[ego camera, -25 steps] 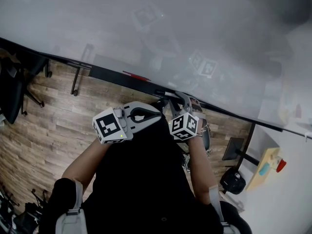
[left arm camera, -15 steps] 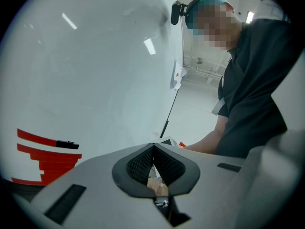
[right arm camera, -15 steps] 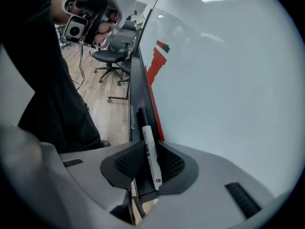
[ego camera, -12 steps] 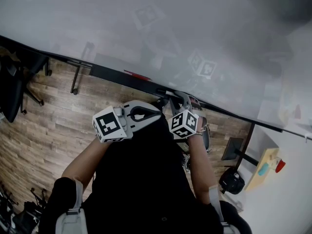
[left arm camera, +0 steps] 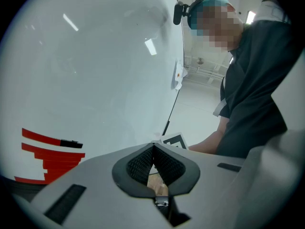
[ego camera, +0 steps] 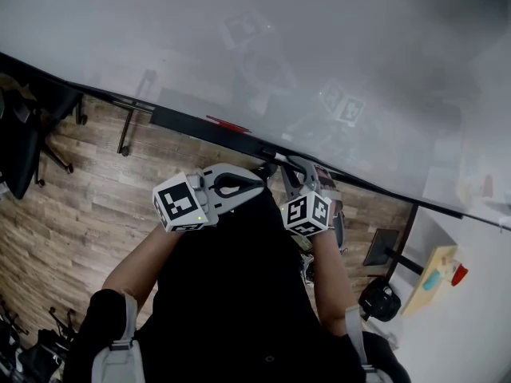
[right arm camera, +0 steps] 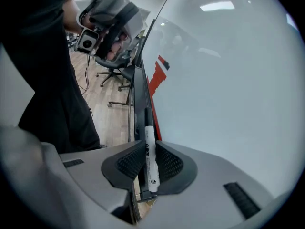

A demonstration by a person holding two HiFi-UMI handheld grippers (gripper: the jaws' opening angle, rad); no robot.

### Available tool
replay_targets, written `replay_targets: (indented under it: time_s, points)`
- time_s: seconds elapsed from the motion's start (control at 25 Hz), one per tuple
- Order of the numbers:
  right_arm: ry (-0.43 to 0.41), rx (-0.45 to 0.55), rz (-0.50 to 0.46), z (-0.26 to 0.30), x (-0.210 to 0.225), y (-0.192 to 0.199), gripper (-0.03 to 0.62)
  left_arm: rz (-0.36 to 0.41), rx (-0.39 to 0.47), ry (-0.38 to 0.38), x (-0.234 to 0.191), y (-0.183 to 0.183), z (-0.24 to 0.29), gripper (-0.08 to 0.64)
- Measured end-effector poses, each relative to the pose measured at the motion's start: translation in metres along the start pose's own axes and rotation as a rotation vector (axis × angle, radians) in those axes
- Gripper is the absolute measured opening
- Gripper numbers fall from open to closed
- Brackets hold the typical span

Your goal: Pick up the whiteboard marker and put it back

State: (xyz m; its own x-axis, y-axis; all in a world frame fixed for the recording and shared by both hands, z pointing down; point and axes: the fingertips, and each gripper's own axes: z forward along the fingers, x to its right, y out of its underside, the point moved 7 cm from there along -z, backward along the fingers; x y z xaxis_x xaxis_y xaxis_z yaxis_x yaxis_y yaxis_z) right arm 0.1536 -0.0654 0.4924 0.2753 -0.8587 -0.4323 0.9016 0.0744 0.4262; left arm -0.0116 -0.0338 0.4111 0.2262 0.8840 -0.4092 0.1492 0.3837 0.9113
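Between the jaws of the right gripper (right arm camera: 147,144) sits the whiteboard marker (right arm camera: 151,168). Both ribbed pads pinch its white barrel, and its black cap pokes out past the jaw tips. It lies in line with the black tray (right arm camera: 138,99) that runs ahead along the foot of the whiteboard (right arm camera: 228,80). These jaws have just been closing and now press on the barrel. Whether the marker rests on the tray cannot be told. Red strokes (right arm camera: 157,75) mark the board beyond the tips. On the left gripper (left arm camera: 153,147), the jaws meet tip to tip with nothing between them.
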Motion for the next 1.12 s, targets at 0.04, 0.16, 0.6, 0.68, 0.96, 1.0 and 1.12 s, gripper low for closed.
replay_targets:
  time_s: [0.04, 0.16, 0.6, 0.68, 0.96, 1.0, 1.12]
  points:
    - [0.006, 0.018, 0.005, -0.004, 0.001, -0.003, 0.072, 0.002, 0.002, -0.006, -0.001, -0.001, -0.001, 0.012]
    - [0.031, 0.082, 0.033, -0.019, 0.006, -0.017, 0.072, 0.009, 0.006, -0.027, -0.007, -0.001, -0.006, 0.012]
    - [0.065, 0.466, 0.213, -0.104, 0.046, -0.051, 0.072, 0.057, 0.015, -0.059, -0.011, -0.022, 0.002, 0.012]
    - [0.089, 0.585, 0.358, -0.122, 0.053, -0.059, 0.072, 0.069, 0.017, -0.049, -0.009, -0.027, 0.003, 0.012]
    - [0.001, 0.740, 0.563, -0.162, 0.064, -0.051, 0.072, 0.097, 0.023, 0.007, -0.007, -0.040, 0.007, 0.012]
    - [-0.012, 0.765, 0.562, -0.167, 0.063, -0.045, 0.072, 0.104, 0.024, 0.016, -0.005, -0.041, 0.009, 0.012]
    - [-0.089, 0.853, 0.587, -0.175, 0.059, -0.028, 0.072, 0.121, 0.028, 0.035, -0.003, -0.047, 0.011, 0.012]
